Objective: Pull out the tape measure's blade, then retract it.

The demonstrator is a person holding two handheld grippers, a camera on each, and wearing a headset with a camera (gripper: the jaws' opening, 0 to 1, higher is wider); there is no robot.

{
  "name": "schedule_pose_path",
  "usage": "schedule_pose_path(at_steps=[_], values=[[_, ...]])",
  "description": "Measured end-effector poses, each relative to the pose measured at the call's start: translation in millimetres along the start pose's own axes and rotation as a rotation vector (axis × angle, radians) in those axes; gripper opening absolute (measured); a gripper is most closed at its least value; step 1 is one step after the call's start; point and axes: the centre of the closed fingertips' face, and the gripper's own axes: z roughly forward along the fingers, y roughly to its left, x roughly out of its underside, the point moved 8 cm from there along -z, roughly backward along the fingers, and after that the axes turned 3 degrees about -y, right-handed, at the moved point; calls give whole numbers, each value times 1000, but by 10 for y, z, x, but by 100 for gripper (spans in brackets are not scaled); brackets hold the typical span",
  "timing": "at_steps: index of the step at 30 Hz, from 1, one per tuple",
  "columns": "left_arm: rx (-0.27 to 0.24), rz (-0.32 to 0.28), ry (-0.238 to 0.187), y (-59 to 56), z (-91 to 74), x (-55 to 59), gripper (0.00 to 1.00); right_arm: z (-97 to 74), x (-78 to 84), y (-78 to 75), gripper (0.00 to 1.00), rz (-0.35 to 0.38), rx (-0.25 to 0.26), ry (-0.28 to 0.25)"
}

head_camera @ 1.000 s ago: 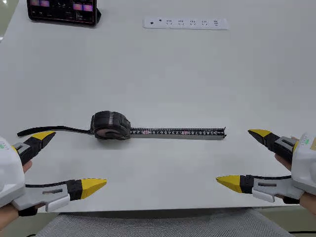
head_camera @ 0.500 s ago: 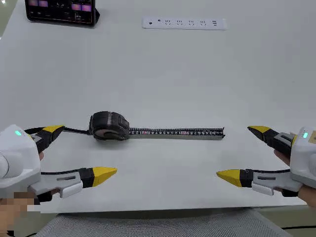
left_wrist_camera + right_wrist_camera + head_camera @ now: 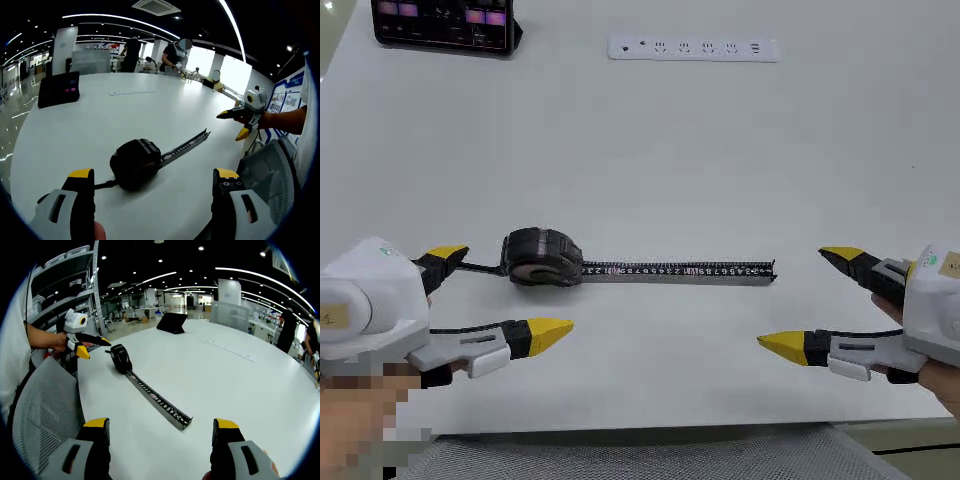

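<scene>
- Left yellow-tipped claw (image 3: 505, 290) has moved in toward the black, rubber-ribbed tape measure case (image 3: 542, 257) over the last second. Its jaws are spread wide and empty, with the tips just beside the case.
- The right yellow-tipped claw (image 3: 800, 298) is also spread and holds nothing. It sits near the hooked end of the dark numbered blade (image 3: 680, 270) but apart from it.
- The case lies on its side on the white desk (image 3: 640, 150), with the blade drawn out flat to the right and a black strap (image 3: 480, 266) trailing left.
- Pulling out looks done, so retraction is likely the step in hand.
- The next move probably calls for the left claw to pin the case while the right feeds the blade tip back steadily.
</scene>
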Motion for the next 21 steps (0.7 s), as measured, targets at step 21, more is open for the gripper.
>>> schedule_pose_path(at_steps=[21], values=[[-5, -106, -11, -5, 279, 34, 94, 111, -7, -145, 82, 8, -3, -1]])
